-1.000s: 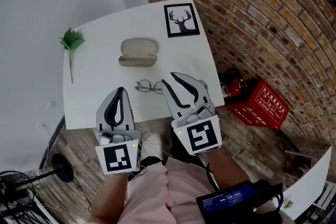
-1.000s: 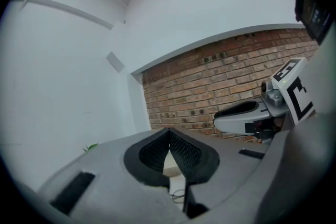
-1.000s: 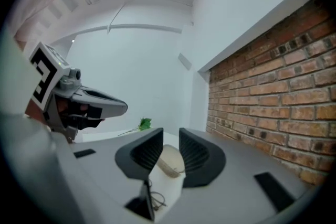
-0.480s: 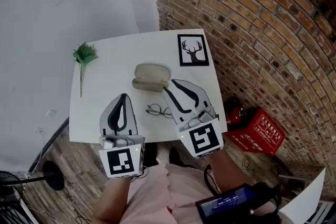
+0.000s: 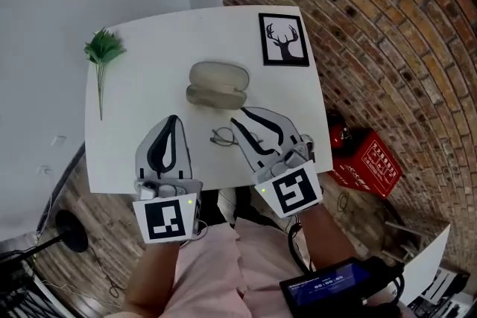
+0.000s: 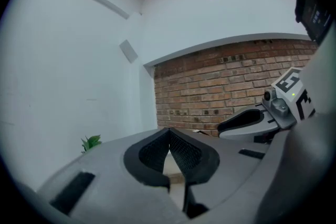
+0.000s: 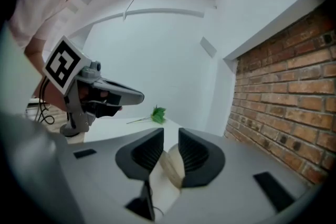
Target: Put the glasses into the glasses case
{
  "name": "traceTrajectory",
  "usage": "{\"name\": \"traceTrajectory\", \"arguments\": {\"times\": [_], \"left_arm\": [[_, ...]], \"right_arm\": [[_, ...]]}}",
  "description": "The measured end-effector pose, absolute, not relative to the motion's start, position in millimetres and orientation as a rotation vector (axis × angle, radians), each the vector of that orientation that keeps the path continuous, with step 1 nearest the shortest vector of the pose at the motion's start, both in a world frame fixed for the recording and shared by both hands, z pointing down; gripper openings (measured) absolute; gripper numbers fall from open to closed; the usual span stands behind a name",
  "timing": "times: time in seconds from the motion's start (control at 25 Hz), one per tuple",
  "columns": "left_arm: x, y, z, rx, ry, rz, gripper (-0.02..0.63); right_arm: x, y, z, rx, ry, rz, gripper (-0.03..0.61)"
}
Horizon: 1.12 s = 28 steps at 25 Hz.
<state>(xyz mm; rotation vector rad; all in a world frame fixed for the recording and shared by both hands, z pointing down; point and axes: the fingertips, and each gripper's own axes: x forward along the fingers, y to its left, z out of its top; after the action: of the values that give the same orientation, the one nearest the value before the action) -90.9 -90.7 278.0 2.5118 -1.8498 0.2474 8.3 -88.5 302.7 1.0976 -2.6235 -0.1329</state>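
Left tongs (image 5: 173,120) shut; right tongs (image 5: 240,115) apart, just narrowing, empty (red crate (image 5: 370,160) lettering illegible).

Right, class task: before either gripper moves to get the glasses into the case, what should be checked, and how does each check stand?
1. Glasses case open: ok, lid raised.
2. Glasses lying loose on the table, outside the case: ok, they sit on the person's side of it.
3. Right gripper open: ok, jaws apart, though they have just closed a little; nothing between them.
4. Left gripper empty: ok, jaws together on nothing.
5. Glasses' arms folded flat: cannot tell, too small and partly behind the right gripper.
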Motion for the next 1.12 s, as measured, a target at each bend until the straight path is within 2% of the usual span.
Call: {"name": "traceTrajectory", "arguments": {"times": [0.56, 1.12], "left_arm": [[-98.2, -83.6, 389.8, 2.360, -1.687, 0.412, 0.008], [-99.8, -85.2, 424.8, 2.317, -1.654, 0.434, 0.008]], "right_arm": [[4.4, -50.0, 452.3, 0.760, -2.377, -0.001, 0.078], [4.3, -47.9, 496.9, 0.653, -2.275, -0.046, 0.062]]}}
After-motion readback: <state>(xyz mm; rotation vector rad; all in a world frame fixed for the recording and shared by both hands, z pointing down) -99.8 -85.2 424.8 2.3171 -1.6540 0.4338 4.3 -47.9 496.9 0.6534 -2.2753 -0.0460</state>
